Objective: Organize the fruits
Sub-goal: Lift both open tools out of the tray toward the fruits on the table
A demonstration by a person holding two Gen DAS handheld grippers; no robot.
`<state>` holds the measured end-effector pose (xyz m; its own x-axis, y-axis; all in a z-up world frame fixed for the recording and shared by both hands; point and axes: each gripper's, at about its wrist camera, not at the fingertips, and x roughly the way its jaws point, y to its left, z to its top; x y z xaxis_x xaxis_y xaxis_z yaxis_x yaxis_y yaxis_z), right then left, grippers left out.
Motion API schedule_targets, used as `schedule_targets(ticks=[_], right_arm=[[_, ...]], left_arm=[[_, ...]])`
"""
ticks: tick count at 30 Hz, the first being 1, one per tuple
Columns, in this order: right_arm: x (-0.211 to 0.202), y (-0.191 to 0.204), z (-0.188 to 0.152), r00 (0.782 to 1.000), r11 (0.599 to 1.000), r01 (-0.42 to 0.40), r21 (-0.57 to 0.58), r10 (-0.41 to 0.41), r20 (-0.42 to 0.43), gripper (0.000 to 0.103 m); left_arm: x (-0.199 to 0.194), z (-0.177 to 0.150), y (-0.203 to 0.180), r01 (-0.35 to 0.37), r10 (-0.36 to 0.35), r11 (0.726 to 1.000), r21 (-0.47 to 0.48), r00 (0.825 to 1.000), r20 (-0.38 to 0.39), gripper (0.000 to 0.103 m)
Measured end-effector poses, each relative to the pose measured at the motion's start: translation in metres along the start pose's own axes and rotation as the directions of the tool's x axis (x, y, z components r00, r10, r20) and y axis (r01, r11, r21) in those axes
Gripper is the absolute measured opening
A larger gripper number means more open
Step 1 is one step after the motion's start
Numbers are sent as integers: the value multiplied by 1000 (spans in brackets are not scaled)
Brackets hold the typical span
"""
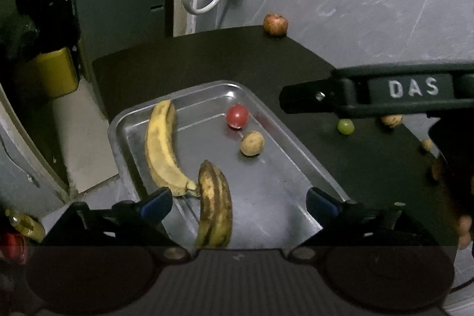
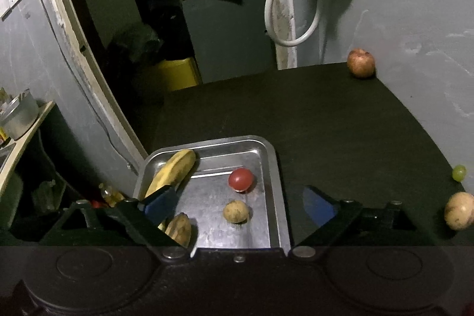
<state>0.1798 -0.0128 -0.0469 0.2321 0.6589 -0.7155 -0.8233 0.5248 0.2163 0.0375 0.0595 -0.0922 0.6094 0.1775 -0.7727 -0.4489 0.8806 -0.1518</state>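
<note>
Brown banana (image 2: 179, 228) half hidden behind right gripper (image 2: 241, 205) (jaws wide).

Only legible text I find: raised pale letters "DAS" on dark side of right gripper (image 1: 305, 96), seen from left wrist camera. Right wrist view: nothing readable; shelf packaging in background too blurred.

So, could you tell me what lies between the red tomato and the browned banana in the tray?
A small tan round fruit, seen in the left wrist view, between the red tomato and the browned banana.
</note>
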Motion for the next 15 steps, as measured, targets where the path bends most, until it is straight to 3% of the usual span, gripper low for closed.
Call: schedule_targets(ticks=[15], right_arm=[[-75, -6, -19, 996, 997, 49, 53, -53, 67, 102]], left_arm=[[-31, 5, -10, -6, 6, 1000, 3, 998, 66, 102]])
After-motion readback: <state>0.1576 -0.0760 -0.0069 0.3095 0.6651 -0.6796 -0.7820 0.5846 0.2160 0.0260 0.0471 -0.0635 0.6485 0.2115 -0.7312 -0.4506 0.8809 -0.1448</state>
